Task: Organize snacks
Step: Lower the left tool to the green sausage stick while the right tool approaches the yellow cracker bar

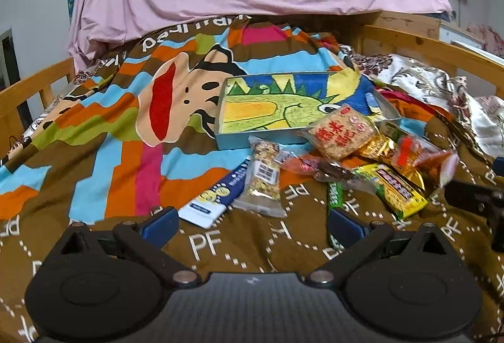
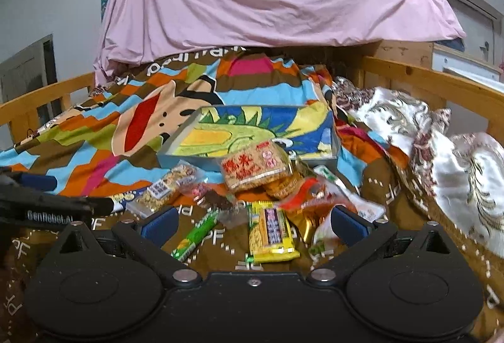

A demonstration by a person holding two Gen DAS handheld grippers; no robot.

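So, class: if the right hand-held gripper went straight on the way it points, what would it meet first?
Probably the yellow snack bar, lying between the open fingers of the right hand-held gripper; depth is hard to judge.

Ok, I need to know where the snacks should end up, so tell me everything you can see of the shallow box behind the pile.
The shallow box is a low rectangular tray with pale grey-blue walls, seemingly card or thin metal. Its floor bears a crayon-style drawing of a green spiky creature on blue and yellow. It lies open, slightly tilted on the rumpled patterned bedspread. It looks empty, though a square rice-cracker packet overlaps its near right corner.
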